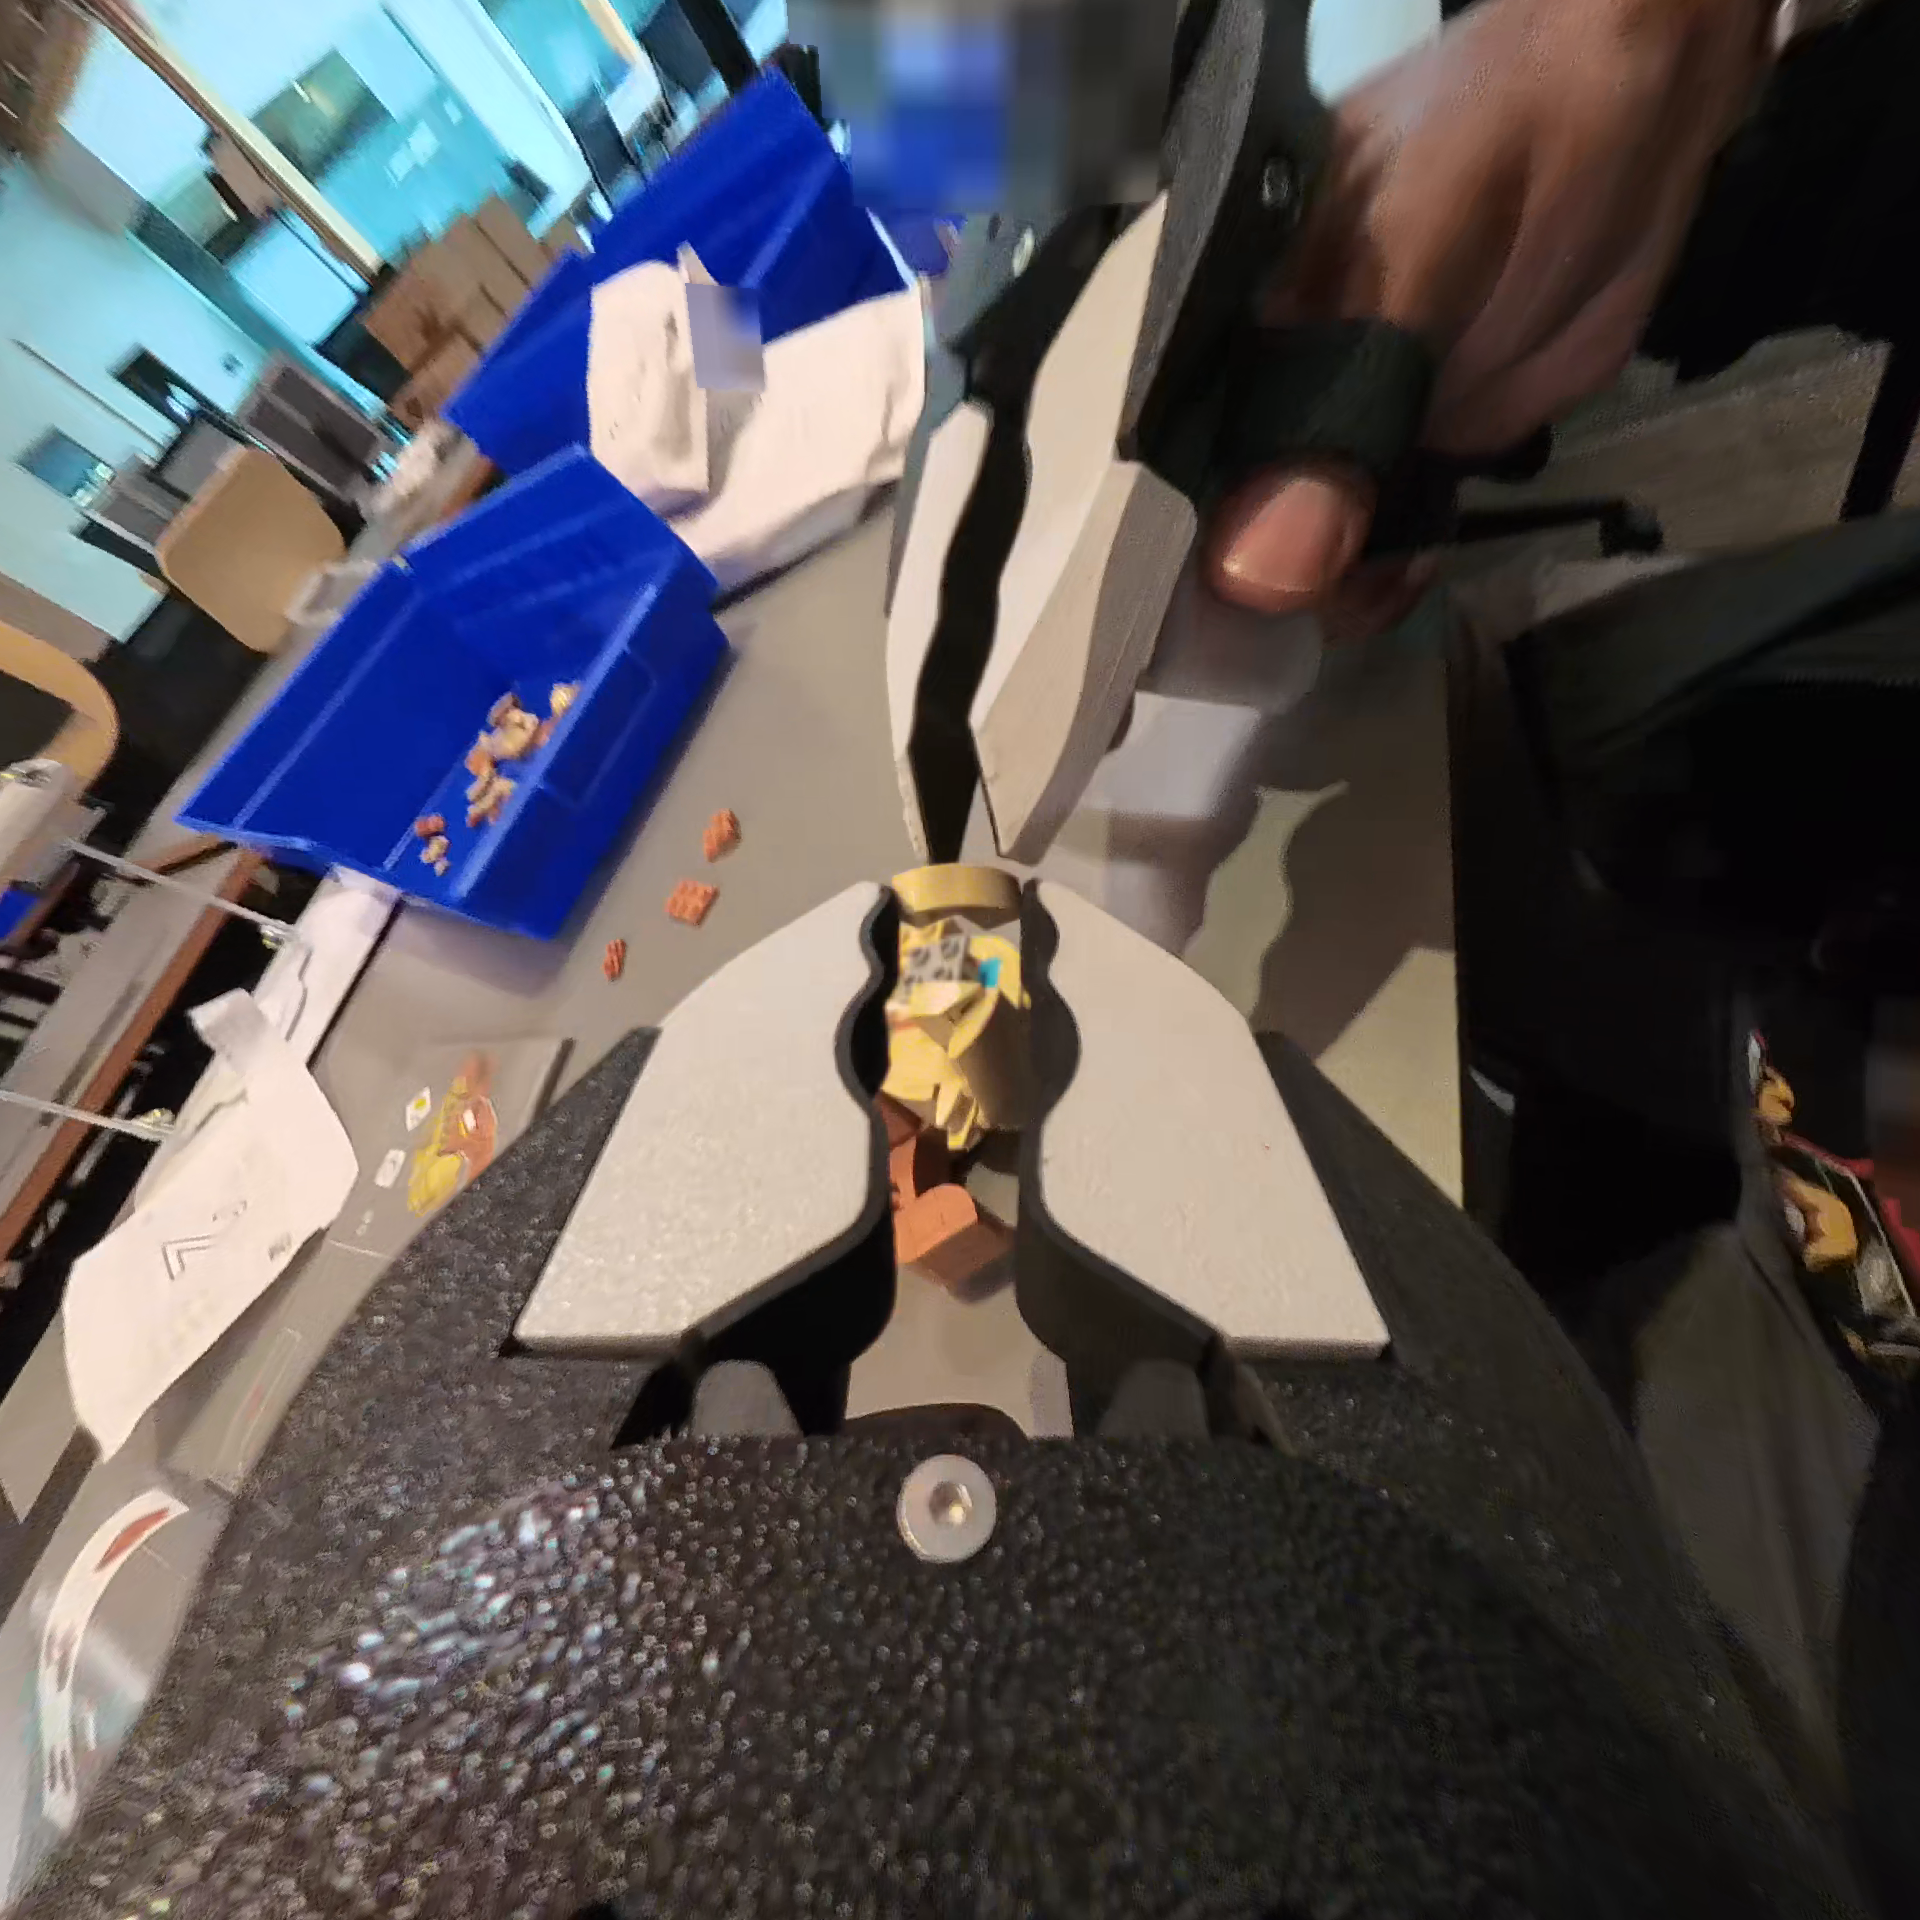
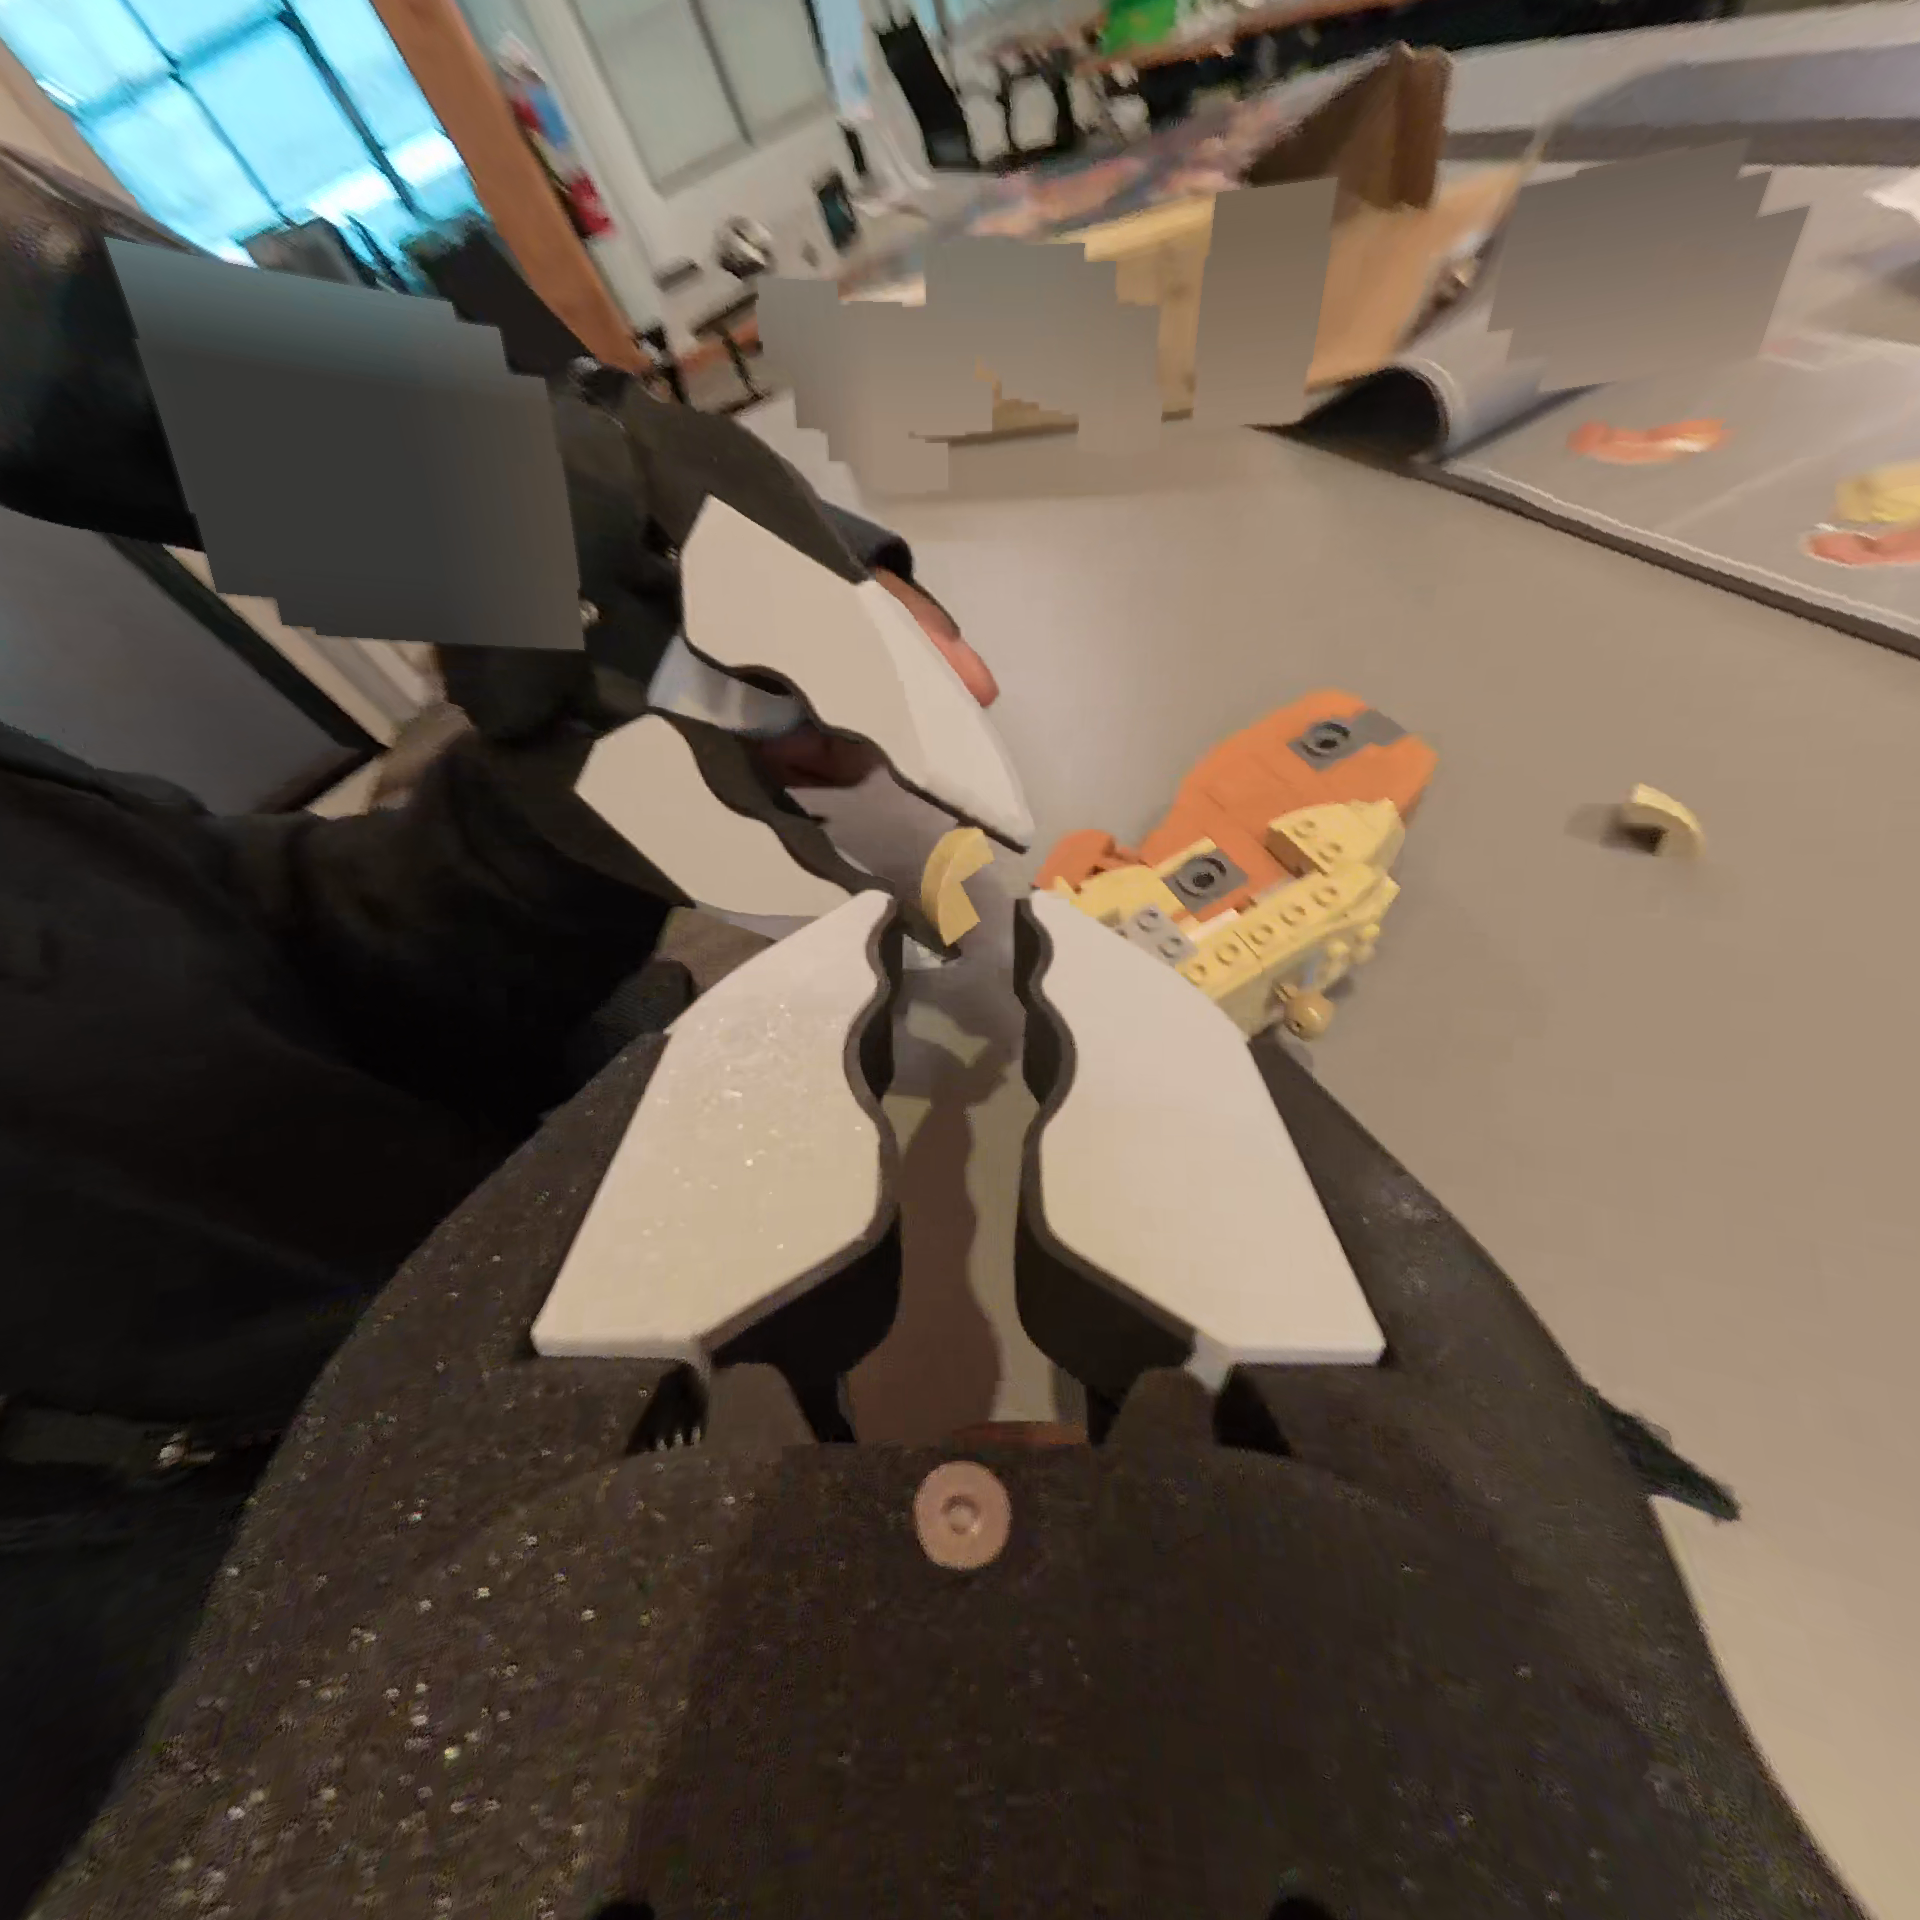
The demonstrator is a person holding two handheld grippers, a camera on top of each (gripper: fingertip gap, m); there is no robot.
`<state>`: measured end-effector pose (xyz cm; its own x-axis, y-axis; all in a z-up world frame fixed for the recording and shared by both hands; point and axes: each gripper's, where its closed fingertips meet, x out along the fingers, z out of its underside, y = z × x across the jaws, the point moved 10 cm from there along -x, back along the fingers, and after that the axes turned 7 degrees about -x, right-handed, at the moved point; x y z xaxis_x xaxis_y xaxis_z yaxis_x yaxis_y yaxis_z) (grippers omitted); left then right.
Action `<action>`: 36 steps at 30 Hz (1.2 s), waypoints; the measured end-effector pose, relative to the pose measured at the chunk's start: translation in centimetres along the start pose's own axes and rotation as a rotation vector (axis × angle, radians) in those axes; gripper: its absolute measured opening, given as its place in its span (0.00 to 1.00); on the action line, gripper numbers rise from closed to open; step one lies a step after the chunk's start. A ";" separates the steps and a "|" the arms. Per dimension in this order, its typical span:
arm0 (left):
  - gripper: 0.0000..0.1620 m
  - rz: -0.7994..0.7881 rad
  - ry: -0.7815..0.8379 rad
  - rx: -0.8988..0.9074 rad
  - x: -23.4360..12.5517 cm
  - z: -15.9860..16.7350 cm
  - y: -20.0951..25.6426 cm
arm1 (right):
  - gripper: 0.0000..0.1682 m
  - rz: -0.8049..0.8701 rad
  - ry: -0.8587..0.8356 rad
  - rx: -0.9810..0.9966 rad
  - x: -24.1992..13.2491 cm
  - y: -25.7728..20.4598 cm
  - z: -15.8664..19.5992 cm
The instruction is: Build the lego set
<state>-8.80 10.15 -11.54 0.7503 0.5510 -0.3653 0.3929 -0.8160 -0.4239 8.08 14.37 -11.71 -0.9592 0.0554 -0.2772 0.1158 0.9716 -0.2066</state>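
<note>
Left gripper (image 1: 951, 909): fingers drawn together on a tan quarter-round brick (image 1: 951, 891), held crosswise at the very tips, curved face up. Right gripper (image 2: 958, 906): fingers apart with nothing between them, coming in tip to tip against the left one, the held brick just beyond its tips; a hand (image 1: 1507, 260) grips its handle at the far right of the left wrist view. Partly built model (image 2: 1247, 862): orange and tan, lying on its side on the grey table (image 2: 1403, 1299), directly below and just beyond both sets of tips, to the right of the right gripper's line of reach; its long axis appears to run from near left to far right. Judged relation for the coming move: the brick is above the model's near end and the left gripper is the nearer, so the piece should go down and slightly right, with the right gripper free to steady the model. Second tan curved brick (image 2: 1662, 821): loose, well to the right. Reddish-brown bricks (image 1: 691, 899): scattered on the table beside a blue bin (image 1: 343, 727) holding more. Instruction booklet (image 2: 1662, 436): open, far right.
</note>
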 end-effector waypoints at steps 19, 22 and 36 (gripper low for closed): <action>0.14 0.082 -0.161 0.190 1.7 0.0 -0.2 | 0.06 0.083 -0.083 0.185 0.9 0.5 0.6; 0.14 0.076 -0.163 0.197 1.8 0.1 -0.2 | 0.06 0.079 -0.092 0.200 0.8 0.6 0.6; 0.14 0.079 -0.233 0.230 2.3 0.4 -0.3 | 0.05 0.125 -0.120 0.192 1.2 0.8 0.9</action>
<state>-7.45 11.72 -12.60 0.6211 0.5346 -0.5730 0.1886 -0.8117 -0.5528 7.26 15.00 -13.05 -0.8984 0.1336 -0.4184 0.2892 0.8969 -0.3346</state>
